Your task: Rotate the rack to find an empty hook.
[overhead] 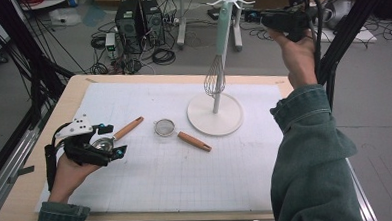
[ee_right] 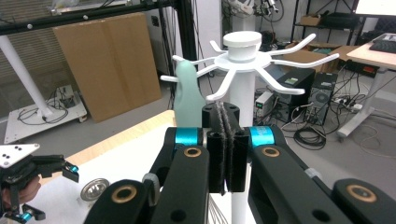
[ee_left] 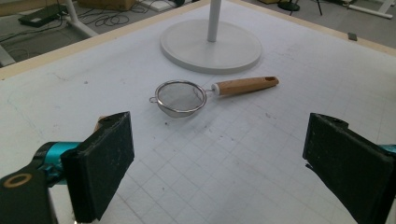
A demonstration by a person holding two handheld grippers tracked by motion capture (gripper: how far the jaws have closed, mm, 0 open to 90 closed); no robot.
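A white hook stand (overhead: 215, 114) rises from the mat, and a whisk (overhead: 215, 79) with a mint handle (ee_right: 188, 98) hangs from one of its top hooks (ee_right: 243, 46). My right gripper (overhead: 260, 18) is held high beside the stand's top, its jaws (ee_right: 226, 114) shut with nothing between them. A wooden-handled strainer (ee_left: 180, 98) lies mid-mat. My left gripper (overhead: 112, 140) rests open at the mat's left (ee_left: 222, 126). A second strainer (overhead: 129, 127) lies right by its jaws, and its pads do not press on it.
A white gridded mat (overhead: 187, 176) covers the wooden table (overhead: 17, 198). Black frame posts (overhead: 341, 39) stand at the table's right and left. Computer towers (overhead: 140, 18) and cables sit on the floor behind.
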